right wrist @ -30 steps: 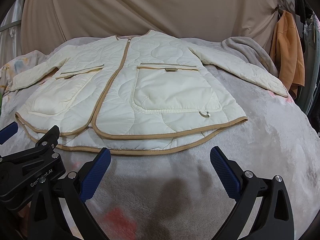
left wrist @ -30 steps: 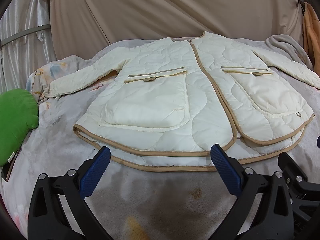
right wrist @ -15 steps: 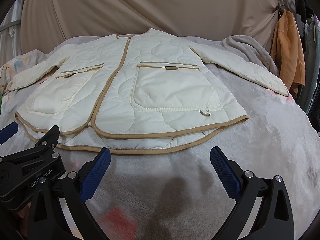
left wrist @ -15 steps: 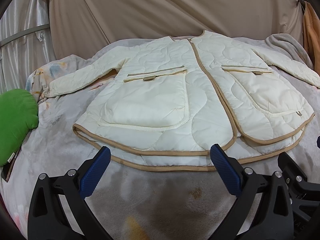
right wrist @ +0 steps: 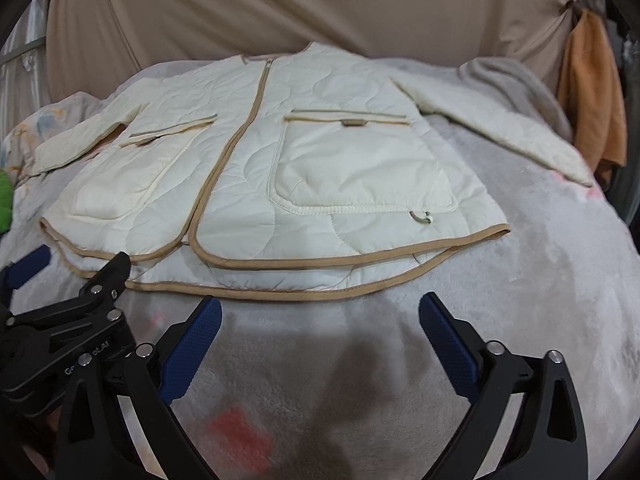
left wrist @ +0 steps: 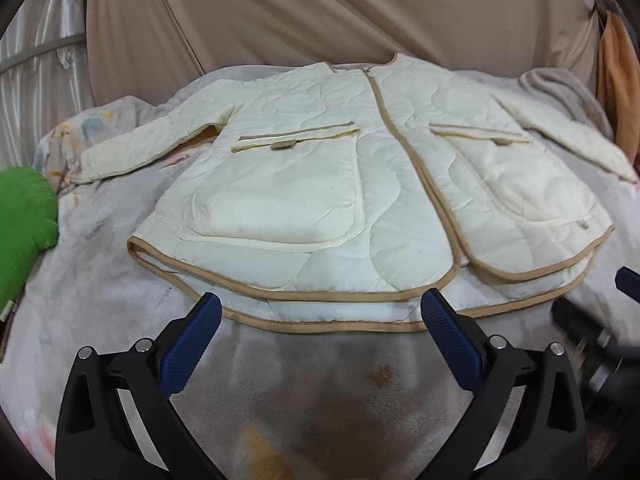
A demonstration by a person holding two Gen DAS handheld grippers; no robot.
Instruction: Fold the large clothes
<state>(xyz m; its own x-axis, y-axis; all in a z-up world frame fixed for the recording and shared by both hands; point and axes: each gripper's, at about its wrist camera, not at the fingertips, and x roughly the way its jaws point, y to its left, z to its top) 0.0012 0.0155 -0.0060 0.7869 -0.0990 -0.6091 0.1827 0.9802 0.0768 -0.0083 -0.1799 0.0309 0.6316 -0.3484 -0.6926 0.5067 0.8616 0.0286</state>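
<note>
A cream quilted jacket (left wrist: 360, 184) with tan trim lies flat, front up, on a grey blanket (left wrist: 320, 380), both sleeves spread outward. It also shows in the right wrist view (right wrist: 280, 168). My left gripper (left wrist: 320, 308) is open and empty, its blue fingertips just at the jacket's near hem, left of the front opening. My right gripper (right wrist: 320, 312) is open and empty, just short of the hem, below the right pocket. Each gripper shows in the other's view: the left gripper (right wrist: 52, 296) at lower left, the right gripper (left wrist: 600, 320) at right, blurred.
A green cushion (left wrist: 24, 216) lies at the left. A beige curtain (left wrist: 320, 12) hangs behind the bed. An orange garment (right wrist: 592, 88) hangs at the right. A grey folded blanket (right wrist: 504, 80) lies behind the right sleeve.
Both grippers have moved forward toward the jacket's hem, which now sits closer in both views. The jaws stay open. The jacket has not moved.
</note>
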